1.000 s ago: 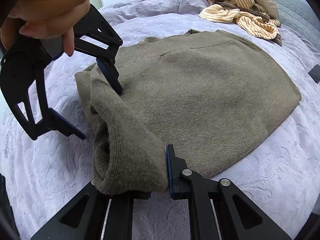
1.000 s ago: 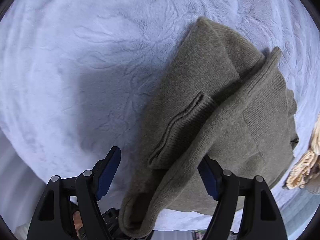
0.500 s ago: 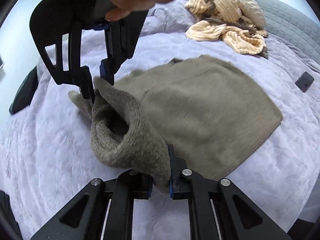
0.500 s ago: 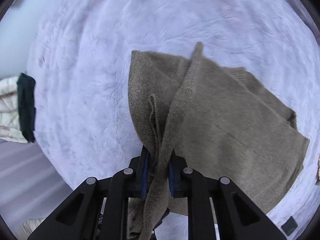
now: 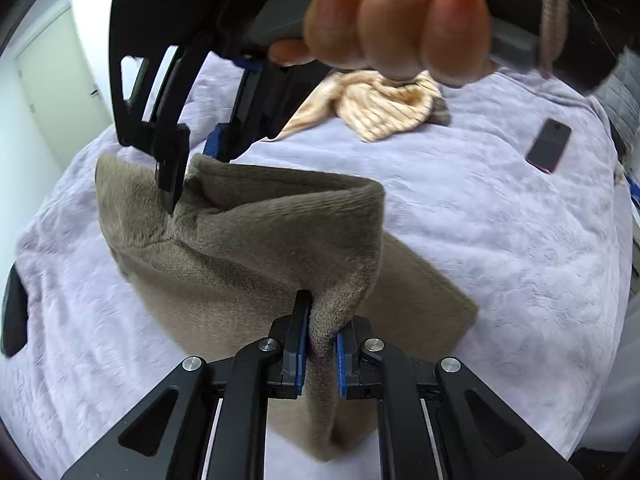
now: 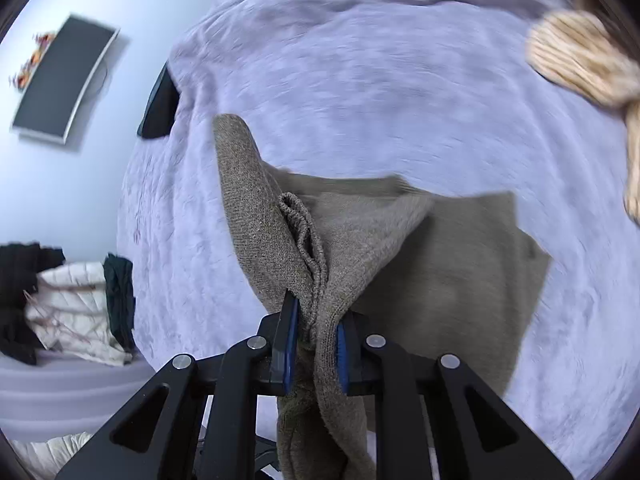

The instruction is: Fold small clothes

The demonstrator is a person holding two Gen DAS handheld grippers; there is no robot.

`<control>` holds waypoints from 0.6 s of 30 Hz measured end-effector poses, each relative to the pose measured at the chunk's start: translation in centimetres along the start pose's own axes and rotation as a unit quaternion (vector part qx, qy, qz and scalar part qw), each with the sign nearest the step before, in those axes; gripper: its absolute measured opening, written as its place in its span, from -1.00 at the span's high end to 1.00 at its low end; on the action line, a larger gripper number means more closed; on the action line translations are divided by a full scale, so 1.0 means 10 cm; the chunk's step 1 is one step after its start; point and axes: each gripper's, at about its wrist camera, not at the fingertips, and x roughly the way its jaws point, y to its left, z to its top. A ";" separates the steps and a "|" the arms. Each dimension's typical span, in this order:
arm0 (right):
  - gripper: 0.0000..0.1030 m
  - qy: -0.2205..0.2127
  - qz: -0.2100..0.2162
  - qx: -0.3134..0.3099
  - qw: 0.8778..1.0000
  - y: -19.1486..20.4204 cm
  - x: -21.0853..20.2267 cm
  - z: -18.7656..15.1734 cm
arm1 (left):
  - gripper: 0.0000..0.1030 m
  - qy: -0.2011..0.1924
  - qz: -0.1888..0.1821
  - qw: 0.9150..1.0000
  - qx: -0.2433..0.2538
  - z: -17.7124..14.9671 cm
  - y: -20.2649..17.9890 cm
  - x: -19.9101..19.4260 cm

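Note:
An olive-brown knitted sweater [image 5: 248, 256] is lifted off the lilac bedspread [image 5: 500, 240] along one edge. My left gripper [image 5: 319, 344] is shut on a bunched fold of that edge at the bottom of the left wrist view. My right gripper [image 5: 188, 176], held by a hand [image 5: 392, 28], is clamped on the sweater's other raised corner at upper left. In the right wrist view the right gripper [image 6: 316, 340] pinches gathered knit with a ribbed hem [image 6: 304, 236] between its pads. The rest of the sweater [image 6: 460, 272] still lies flat on the bed.
A cream striped garment [image 5: 380, 104] lies crumpled at the far side of the bed, seen again as a cream bundle [image 6: 584, 60]. A dark phone [image 5: 548, 144] rests on the bedspread at right. A black object [image 6: 158, 108] sits at the bed's edge, and piled clothes [image 6: 72, 304] lie beyond it.
The right gripper closed on the sweater's edge. Both grippers rose and swung across, lifting that side of the sweater off the bed and carrying it over the flat part.

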 end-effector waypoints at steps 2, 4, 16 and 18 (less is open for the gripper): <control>0.66 -0.010 0.006 0.032 0.999 -0.40 -0.06 -0.11 | 0.76 0.014 -0.013 1.000 0.016 0.02 -0.19 0.17; 0.66 -0.014 0.011 0.069 0.997 -0.78 0.01 -0.25 | 0.76 0.034 -0.027 0.999 0.029 0.00 -0.36 0.34; 0.64 -0.017 0.079 0.159 0.984 -1.66 0.42 -0.70 | 0.76 0.084 -0.036 0.994 0.061 -0.15 -0.71 0.60; 0.64 -0.026 0.089 0.141 0.986 -1.59 0.31 -0.69 | 0.76 0.077 -0.037 0.994 0.061 -0.09 -0.72 0.53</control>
